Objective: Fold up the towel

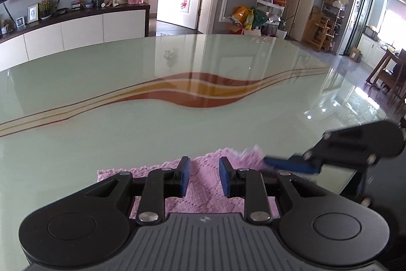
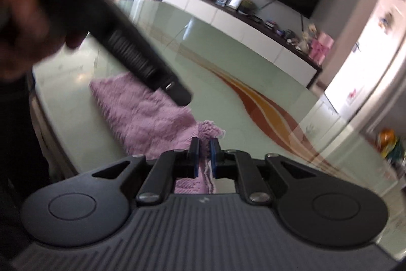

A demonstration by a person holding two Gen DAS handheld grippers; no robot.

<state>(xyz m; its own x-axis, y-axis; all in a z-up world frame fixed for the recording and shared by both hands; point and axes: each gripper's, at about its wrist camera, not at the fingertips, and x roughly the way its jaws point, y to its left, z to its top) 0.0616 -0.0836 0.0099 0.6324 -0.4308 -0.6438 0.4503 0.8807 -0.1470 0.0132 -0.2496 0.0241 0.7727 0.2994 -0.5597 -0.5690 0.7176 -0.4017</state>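
A pink textured towel [image 1: 203, 184] lies on the pale green glass table [image 1: 152, 67] near its front edge. My left gripper [image 1: 204, 164] is open, its blue pads apart just above the towel's middle, holding nothing. My right gripper [image 2: 205, 147] is shut on the towel's right corner [image 2: 209, 130], which is bunched and lifted a little. In the left wrist view the right gripper [image 1: 266, 161] reaches in from the right at the towel's far right corner. The towel [image 2: 142, 113] spreads to the left in the right wrist view, with the left gripper's handle [image 2: 121, 42] over it.
The table carries a red and orange wave pattern [image 1: 203, 93]. A white TV cabinet [image 1: 63, 32] with a television stands behind it. The table's right edge [image 1: 355, 169] is close to the right gripper. A hand [image 2: 22, 24] holds the left gripper's handle.
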